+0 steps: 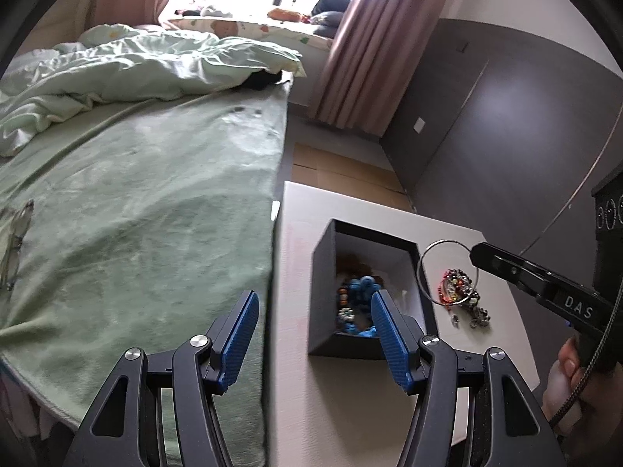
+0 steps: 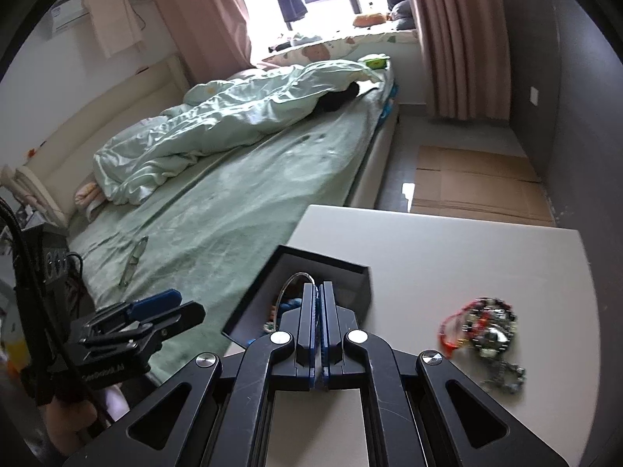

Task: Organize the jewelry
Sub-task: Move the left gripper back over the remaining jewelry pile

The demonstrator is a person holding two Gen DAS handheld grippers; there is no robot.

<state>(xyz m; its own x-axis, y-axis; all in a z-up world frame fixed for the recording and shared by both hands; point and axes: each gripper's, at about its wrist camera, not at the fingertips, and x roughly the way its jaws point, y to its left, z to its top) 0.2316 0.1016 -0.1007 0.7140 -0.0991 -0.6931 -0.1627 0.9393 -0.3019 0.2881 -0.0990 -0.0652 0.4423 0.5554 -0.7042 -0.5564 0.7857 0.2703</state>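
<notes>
**Over the box, a bangle pinched in the right gripper**

Above the far right corner of the black box, a thin silver bangle hangs in the air, pinched at its rim by the right gripper, whose jaws are clamped tight on it. From the right wrist view only an arc of the bangle shows past the closed fingertips. Inside the box lie blue beads and other beaded pieces. Just beside the box, on the white table, a tangled heap of jewelry with red and dark beads rests apart from it. The left gripper stands with its blue pads spread and nothing between them, above the near left edge of the box. Left of the table runs a bed under a green blanket, with a crumpled quilt further back.
</notes>
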